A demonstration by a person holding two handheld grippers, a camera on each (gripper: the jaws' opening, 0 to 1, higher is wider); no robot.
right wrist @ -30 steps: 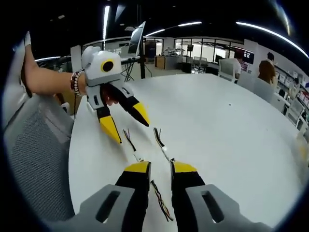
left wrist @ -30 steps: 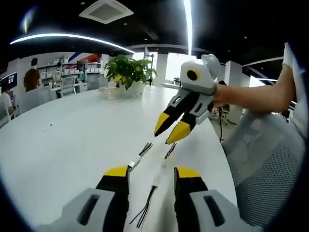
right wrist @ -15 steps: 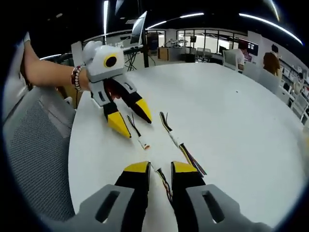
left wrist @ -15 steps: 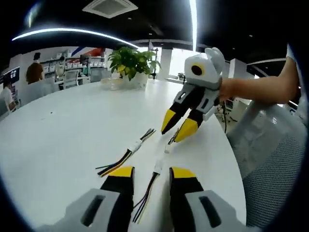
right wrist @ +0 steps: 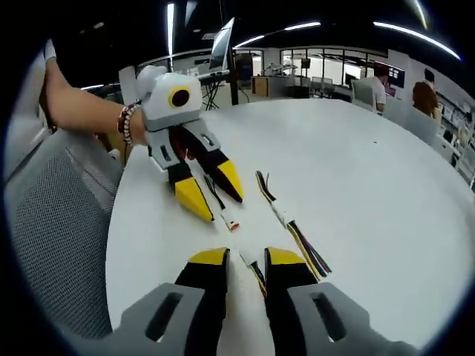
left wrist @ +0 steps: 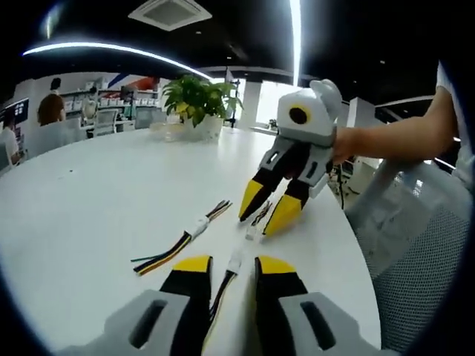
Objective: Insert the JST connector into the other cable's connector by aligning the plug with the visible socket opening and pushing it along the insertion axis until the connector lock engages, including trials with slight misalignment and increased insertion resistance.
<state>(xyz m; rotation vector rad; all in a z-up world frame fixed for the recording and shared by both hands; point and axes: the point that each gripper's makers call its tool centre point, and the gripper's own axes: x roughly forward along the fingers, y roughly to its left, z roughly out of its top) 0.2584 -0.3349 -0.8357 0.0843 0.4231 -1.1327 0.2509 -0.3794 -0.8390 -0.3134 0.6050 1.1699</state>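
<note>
I judge both cables point(left wrist: 178, 245) light and limp; grip the white housings point(left wrist: 199, 225), not wires. Left gripper point(left wrist: 225, 265) and right gripper point(right wrist: 244, 257) gape, empty

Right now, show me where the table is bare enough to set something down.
Free: the wide white table between the loose cable and the potted plant, and in the right gripper view the stretch beyond that cable toward the far chairs. Crowded: the strip near the table edge, where the left gripper, right gripper and second cable meet.
</note>
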